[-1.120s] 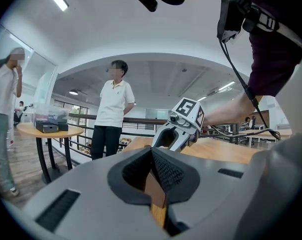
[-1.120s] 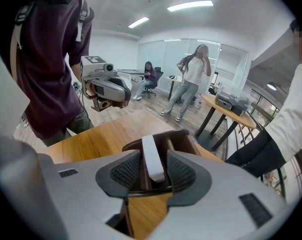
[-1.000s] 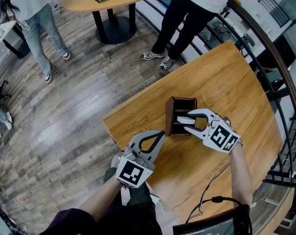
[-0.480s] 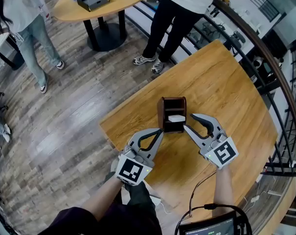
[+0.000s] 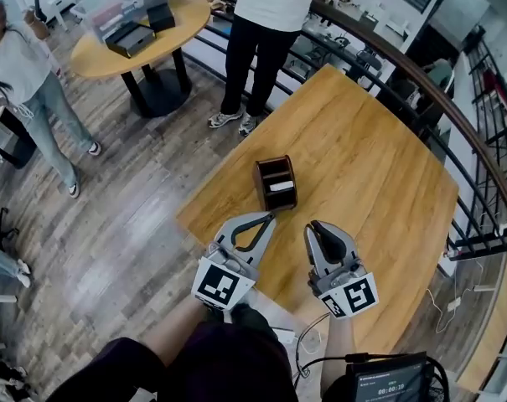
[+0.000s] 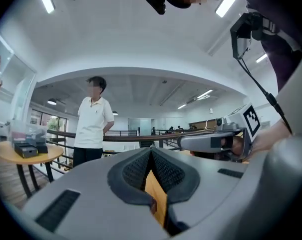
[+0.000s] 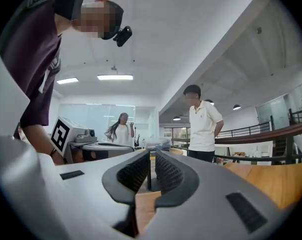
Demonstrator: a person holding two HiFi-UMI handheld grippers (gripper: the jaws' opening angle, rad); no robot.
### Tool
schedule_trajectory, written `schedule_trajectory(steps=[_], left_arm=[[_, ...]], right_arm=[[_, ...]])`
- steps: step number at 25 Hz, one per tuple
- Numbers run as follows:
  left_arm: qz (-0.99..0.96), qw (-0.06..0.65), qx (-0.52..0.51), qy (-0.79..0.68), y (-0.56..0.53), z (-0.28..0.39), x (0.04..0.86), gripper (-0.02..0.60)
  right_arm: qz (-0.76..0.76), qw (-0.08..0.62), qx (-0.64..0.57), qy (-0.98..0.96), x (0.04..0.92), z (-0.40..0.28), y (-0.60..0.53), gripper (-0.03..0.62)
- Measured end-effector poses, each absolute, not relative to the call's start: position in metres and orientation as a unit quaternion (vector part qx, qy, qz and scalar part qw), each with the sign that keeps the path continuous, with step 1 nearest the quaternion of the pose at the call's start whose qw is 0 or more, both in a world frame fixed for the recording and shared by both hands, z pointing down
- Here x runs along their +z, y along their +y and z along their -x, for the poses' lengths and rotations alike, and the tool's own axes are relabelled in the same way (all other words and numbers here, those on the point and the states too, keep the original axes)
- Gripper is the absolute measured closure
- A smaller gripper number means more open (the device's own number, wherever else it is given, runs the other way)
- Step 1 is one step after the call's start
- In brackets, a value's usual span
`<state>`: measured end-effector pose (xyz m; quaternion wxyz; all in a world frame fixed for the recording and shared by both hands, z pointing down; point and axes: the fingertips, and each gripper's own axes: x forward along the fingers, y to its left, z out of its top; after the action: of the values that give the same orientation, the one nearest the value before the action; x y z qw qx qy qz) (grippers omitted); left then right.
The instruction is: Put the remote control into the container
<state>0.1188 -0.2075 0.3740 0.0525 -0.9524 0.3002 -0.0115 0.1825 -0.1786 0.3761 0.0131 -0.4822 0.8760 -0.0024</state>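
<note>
Remote control (image 5: 280, 187) lies inside container (image 5: 260, 188), long axis across compartment. Container sits ahead of both grippers, touching neither. Left gripper (image 5: 268, 218) is nearer, jaws together, empty. Right gripper (image 5: 313, 226) jaws closing, nothing between. Task looks done.

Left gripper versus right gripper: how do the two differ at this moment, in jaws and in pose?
The left gripper has its jaws shut together; the right gripper has its jaws closing, with a narrow gap between them. The left gripper slants toward the container, its tip close by; the right gripper points more straight ahead, its tip farther off. Both are empty and over the table; the remote control lies in the container.
</note>
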Motion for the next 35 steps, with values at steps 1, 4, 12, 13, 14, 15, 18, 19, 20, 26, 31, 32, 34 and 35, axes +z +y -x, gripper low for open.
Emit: schedule_trajectory(steps=[1, 4, 12, 13, 14, 15, 18, 19, 20, 26, 31, 32, 34, 35], left_arm=[[0.954, 0.061, -0.012, 0.292, -0.198, -0.118, 0.365, 0.571], [0.96, 0.082, -0.011, 0.269, -0.176, -0.112, 0.342, 0.571], [0.966, 0.117, -0.01, 0.23, -0.128, -0.105, 0.318, 0.571], [0.967, 0.12, -0.01, 0.226, -0.125, -0.104, 0.317, 0.571], [0.967, 0.122, -0.009, 0.223, -0.122, -0.104, 0.317, 0.571], [0.967, 0.123, -0.006, 0.221, -0.119, -0.105, 0.317, 0.571], [0.969, 0.105, 0.02, 0.221, -0.114, -0.107, 0.312, 0.571], [0.97, 0.083, 0.039, 0.226, -0.114, -0.107, 0.309, 0.571], [0.969, 0.06, 0.057, 0.233, -0.115, -0.106, 0.307, 0.571], [0.97, 0.058, 0.053, 0.232, -0.119, -0.111, 0.305, 0.571], [0.969, 0.067, 0.048, 0.231, -0.12, -0.115, 0.305, 0.571], [0.969, 0.07, 0.049, 0.231, -0.12, -0.116, 0.303, 0.571], [0.969, 0.076, 0.051, 0.231, -0.12, -0.117, 0.302, 0.571], [0.969, 0.079, 0.052, 0.23, -0.121, -0.117, 0.302, 0.571]], right_arm=[[0.491, 0.019, 0.0, 0.871, 0.367, -0.182, -0.169, 0.545], [0.515, 0.03, 0.009, 0.857, 0.347, -0.176, -0.145, 0.554], [0.55, 0.054, 0.026, 0.833, 0.321, -0.161, -0.099, 0.572], [0.555, 0.057, 0.028, 0.829, 0.32, -0.159, -0.096, 0.572], [0.56, 0.06, 0.03, 0.826, 0.319, -0.159, -0.093, 0.573], [0.565, 0.063, 0.033, 0.822, 0.318, -0.159, -0.089, 0.574], [0.58, 0.067, 0.038, 0.811, 0.317, -0.163, -0.08, 0.576], [0.584, 0.069, 0.04, 0.808, 0.317, -0.164, -0.078, 0.576], [0.586, 0.072, 0.042, 0.806, 0.317, -0.164, -0.078, 0.576], [0.573, 0.066, 0.047, 0.815, 0.315, -0.151, -0.089, 0.577], [0.567, 0.064, 0.047, 0.82, 0.31, -0.151, -0.092, 0.577], [0.567, 0.064, 0.048, 0.82, 0.309, -0.152, -0.092, 0.577], [0.568, 0.065, 0.048, 0.819, 0.307, -0.155, -0.091, 0.577], [0.569, 0.065, 0.048, 0.819, 0.307, -0.155, -0.092, 0.577]])
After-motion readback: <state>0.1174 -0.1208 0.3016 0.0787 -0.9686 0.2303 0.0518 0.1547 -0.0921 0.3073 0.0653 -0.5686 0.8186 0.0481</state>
